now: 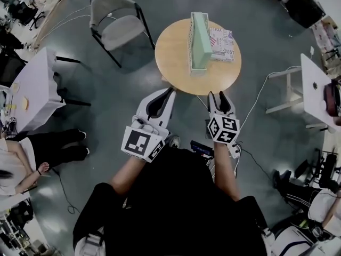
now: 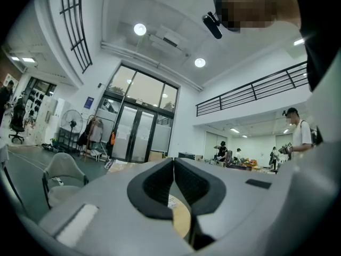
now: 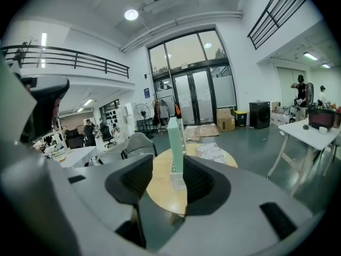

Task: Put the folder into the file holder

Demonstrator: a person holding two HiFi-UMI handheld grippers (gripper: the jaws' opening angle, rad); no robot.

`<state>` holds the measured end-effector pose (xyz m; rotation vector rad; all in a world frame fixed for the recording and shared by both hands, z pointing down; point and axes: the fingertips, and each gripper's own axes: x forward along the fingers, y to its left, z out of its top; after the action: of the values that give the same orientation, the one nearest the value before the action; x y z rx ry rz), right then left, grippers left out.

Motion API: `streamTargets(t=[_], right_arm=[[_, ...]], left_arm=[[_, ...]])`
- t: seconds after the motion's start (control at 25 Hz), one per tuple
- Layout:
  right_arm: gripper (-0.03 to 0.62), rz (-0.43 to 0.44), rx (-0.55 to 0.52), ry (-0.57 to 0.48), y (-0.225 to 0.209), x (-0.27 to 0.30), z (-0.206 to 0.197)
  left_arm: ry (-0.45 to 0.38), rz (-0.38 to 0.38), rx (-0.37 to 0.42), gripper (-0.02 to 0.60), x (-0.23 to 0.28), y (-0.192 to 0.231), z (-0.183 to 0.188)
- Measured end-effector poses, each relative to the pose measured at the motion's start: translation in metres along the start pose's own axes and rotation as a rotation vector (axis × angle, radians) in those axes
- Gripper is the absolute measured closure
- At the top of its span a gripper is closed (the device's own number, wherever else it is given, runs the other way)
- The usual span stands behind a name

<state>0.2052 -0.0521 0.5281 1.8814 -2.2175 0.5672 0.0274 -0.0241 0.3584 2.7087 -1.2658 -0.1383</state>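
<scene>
A mint-green file holder [image 1: 200,40] stands upright on the round wooden table [image 1: 173,52]. A printed folder [image 1: 221,44] lies flat beside it, on its right. Both grippers hover short of the table's near edge, apart from both objects. My left gripper [image 1: 171,90] is shut, its pads meeting with nothing between them [image 2: 173,161]. My right gripper [image 1: 218,96] is open and empty. In the right gripper view the file holder [image 3: 175,143] shows through the gap of the right gripper [image 3: 169,160], with the folder [image 3: 210,152] just right of it.
A grey chair [image 1: 114,25] stands left of the round table. A white table [image 1: 37,87] with seated people is at the far left, and a white desk [image 1: 314,89] at the right. A cable [image 1: 256,108] runs over the floor near the table.
</scene>
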Motion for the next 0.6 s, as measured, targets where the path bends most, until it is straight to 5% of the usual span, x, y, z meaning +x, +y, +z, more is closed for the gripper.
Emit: streamTargets(t=[0.6], right_arm=[[0.463,-0.017,0.037,-0.050,0.069,-0.014,0.034]], left_arm=[[0.005,-0.010,-0.031,0.571,-0.032,0.062,0.007]])
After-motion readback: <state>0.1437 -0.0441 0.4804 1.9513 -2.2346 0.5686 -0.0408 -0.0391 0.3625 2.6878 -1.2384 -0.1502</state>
